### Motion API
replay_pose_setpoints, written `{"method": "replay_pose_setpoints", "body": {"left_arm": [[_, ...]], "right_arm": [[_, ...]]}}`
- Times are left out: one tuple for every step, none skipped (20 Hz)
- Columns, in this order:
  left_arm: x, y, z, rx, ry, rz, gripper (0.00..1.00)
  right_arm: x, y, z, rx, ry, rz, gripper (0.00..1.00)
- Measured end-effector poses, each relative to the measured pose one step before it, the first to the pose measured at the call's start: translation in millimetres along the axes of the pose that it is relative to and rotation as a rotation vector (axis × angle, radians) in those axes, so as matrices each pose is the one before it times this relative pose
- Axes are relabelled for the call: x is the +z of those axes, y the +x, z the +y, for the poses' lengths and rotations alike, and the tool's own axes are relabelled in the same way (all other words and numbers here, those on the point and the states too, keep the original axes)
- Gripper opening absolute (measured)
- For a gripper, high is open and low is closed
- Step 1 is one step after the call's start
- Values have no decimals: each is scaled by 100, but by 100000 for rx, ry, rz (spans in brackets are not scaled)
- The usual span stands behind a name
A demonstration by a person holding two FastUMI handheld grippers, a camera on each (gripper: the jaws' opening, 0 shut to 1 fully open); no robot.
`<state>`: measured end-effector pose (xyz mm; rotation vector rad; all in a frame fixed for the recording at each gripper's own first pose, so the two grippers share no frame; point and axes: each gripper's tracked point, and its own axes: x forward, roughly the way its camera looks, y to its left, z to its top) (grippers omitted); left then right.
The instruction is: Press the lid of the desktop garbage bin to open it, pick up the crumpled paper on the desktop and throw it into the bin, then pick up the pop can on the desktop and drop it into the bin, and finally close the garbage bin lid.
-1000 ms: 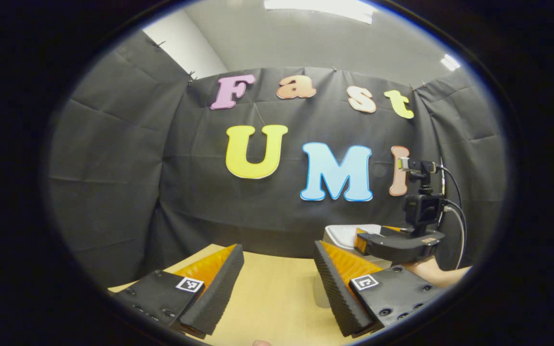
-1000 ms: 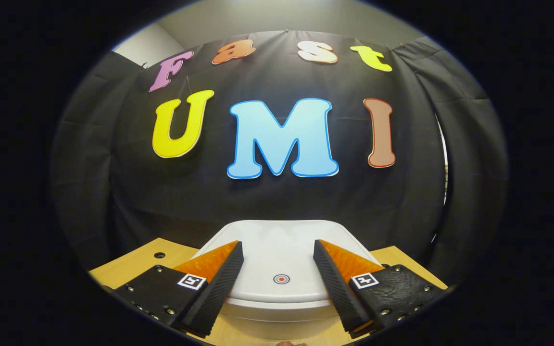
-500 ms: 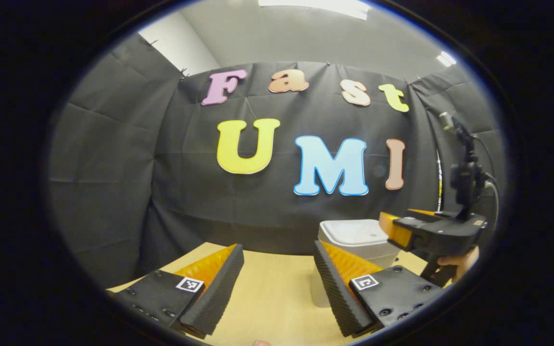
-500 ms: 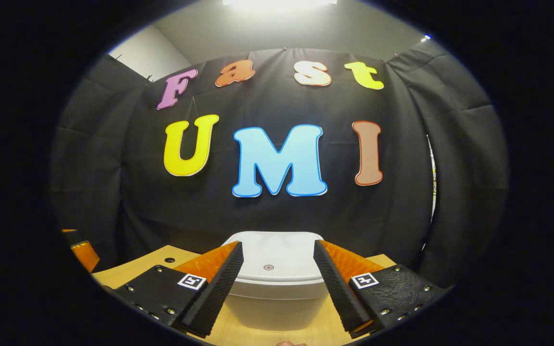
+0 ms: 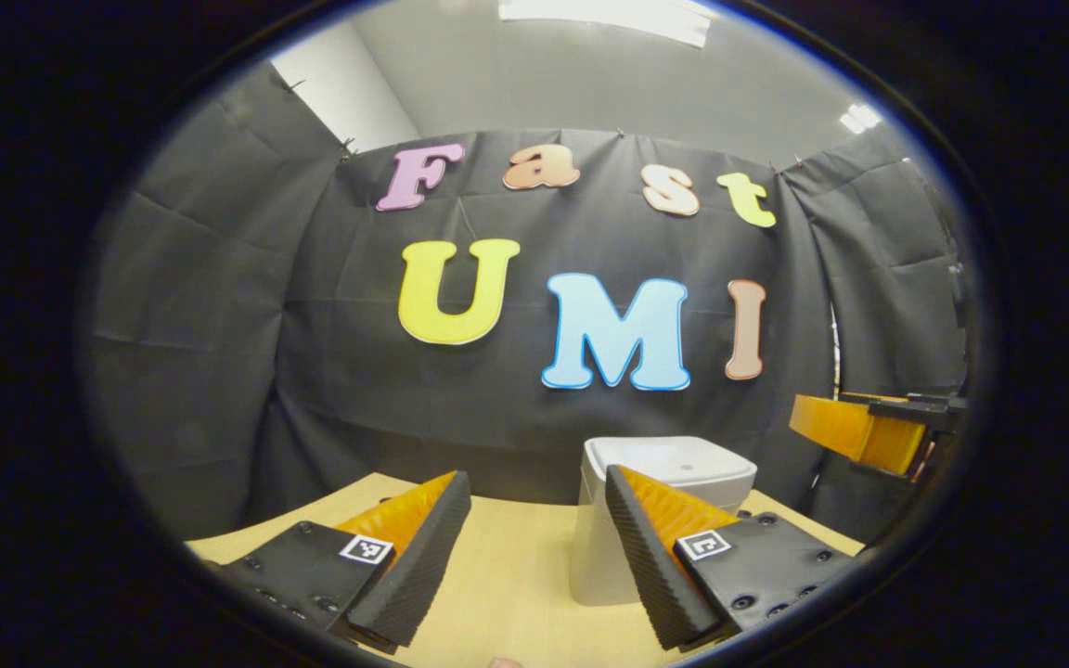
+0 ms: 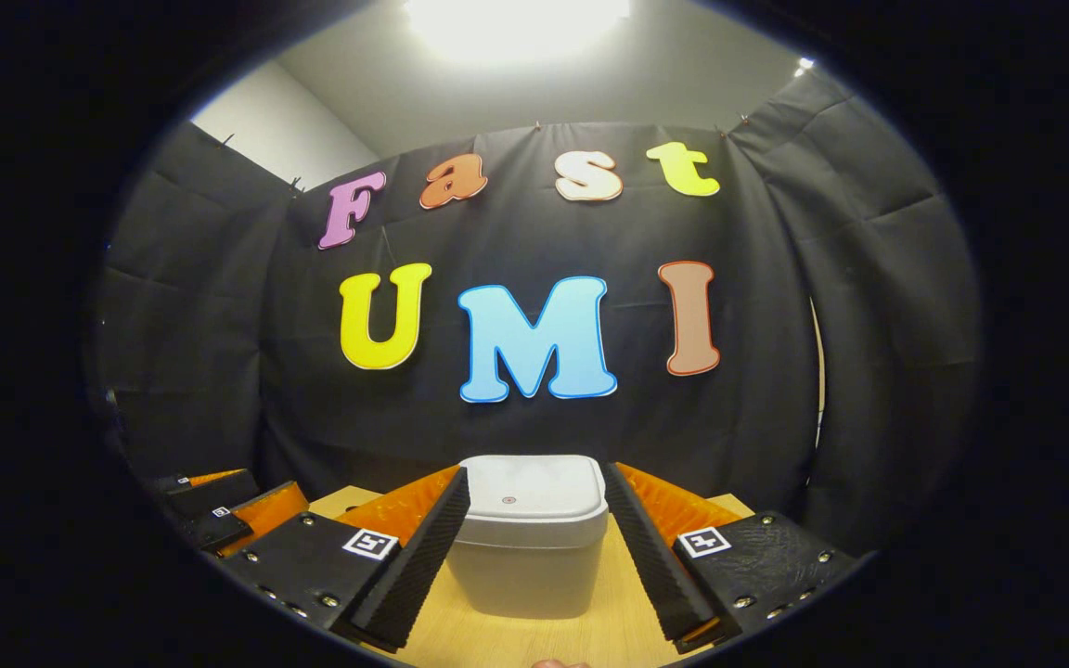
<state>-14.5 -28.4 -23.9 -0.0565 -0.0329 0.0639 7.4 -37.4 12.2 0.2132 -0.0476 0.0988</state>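
Note:
The white desktop bin (image 6: 532,547) stands on the wooden table (image 6: 618,622) straight ahead of my right gripper (image 6: 534,475), a short way off. Its lid (image 6: 534,487) lies flat and shut, with a small red dot (image 6: 508,500) on top. My right gripper is open, and the bin shows between its fingers without touching them. In the left gripper view the bin (image 5: 660,464) sits just behind the right-hand finger (image 5: 646,547) of my open left gripper (image 5: 536,478), which holds nothing. The right gripper (image 5: 869,431) hovers at the far right edge, level with the bin's top.
Black cloth walls close off the back and both sides of the table (image 5: 516,575). In the right gripper view the left gripper (image 6: 219,506) sits low at the left, beside the bin.
My right gripper has drawn back and up from the bin's lid, so the bin looks smaller and farther. In the left gripper view the right gripper has slid to the right edge.

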Motion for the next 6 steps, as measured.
{"method": "replay_pose_setpoints", "body": {"left_arm": [[-48,-28,-97,-305,886,-486,96],[-85,64,-219,-701,1144,-193,96],[-5,295,-153,-1038,1295,200,96],[-2,205,-65,-759,1431,30,96],[249,364,-8,-668,1134,-611,96],[213,191,156,-23,642,-847,96]], "right_arm": [[-115,-260,-393,-1327,-856,-231,94],[-52,-82,-386,-1545,-402,-47,94],[-74,-104,-187,-1359,76,17,94],[-163,-3,-66,-784,-50,1219,94],[-419,-173,198,352,-650,1583,94],[-114,-84,50,-107,-1137,744,94]]}}
